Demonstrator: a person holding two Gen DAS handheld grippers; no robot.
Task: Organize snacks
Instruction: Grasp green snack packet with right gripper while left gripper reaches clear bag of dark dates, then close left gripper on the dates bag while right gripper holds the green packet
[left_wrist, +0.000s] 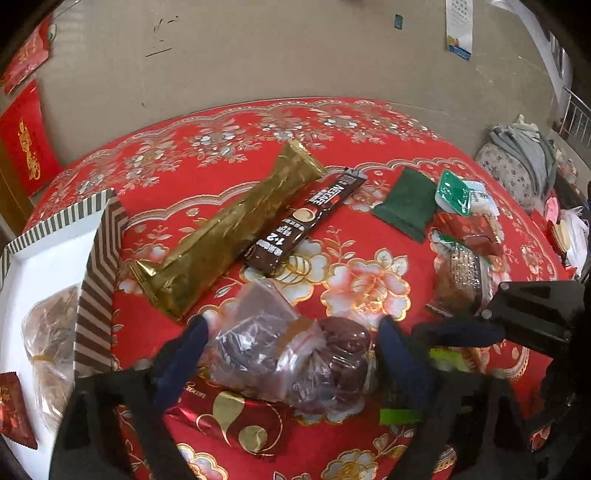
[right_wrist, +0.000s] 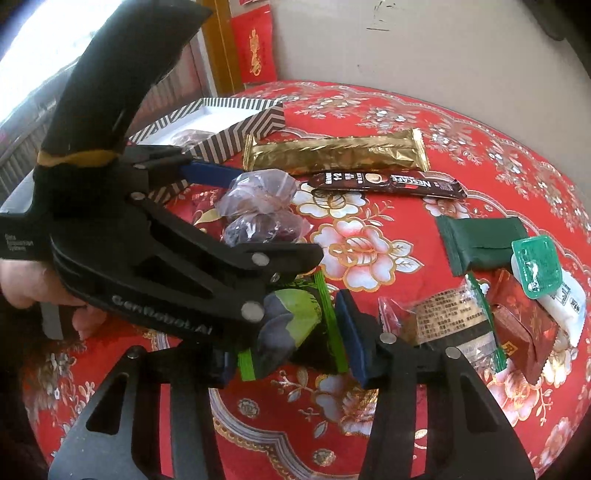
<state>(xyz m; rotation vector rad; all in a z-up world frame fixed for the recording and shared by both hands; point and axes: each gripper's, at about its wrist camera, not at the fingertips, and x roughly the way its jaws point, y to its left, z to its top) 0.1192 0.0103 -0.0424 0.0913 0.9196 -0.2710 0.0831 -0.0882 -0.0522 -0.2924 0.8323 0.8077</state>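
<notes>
Your left gripper (left_wrist: 291, 354) straddled the clear bag of dark red dates (left_wrist: 295, 362) on the red floral tablecloth (left_wrist: 369, 184). Its blue fingers (left_wrist: 184, 354) stood on either side of the bag, and I could not tell whether either pad pressed on it, so I recorded the jaws as apart around the bag. The bag lay partly over a red foil packet with gold scrollwork (left_wrist: 229, 417).

Your right gripper (right_wrist: 295, 332) held a green and black snack packet (right_wrist: 291, 332) between its blue pads (right_wrist: 351, 339). The pads bore on both sides of the packet, so I recorded the jaws as clamped on it, low over the cloth. Your left gripper's black frame crossed in front of it in the right wrist view.

The striped box (left_wrist: 96, 280) sat at the left edge of the table, its lid off, with a clear bag of brown snacks (left_wrist: 48, 332) and a small red packet (left_wrist: 14, 410) inside. The gold foil bar (left_wrist: 229, 236) and the Nescafe coffee stick (left_wrist: 306, 229) lay side by side beyond the dates. Further right lay a dark green sachet (left_wrist: 406, 206), a green-lidded jelly cup (left_wrist: 454, 192), a red-brown wrapped sweet (left_wrist: 469, 229) and a clear-wrapped brown cake (left_wrist: 461, 284).
</notes>
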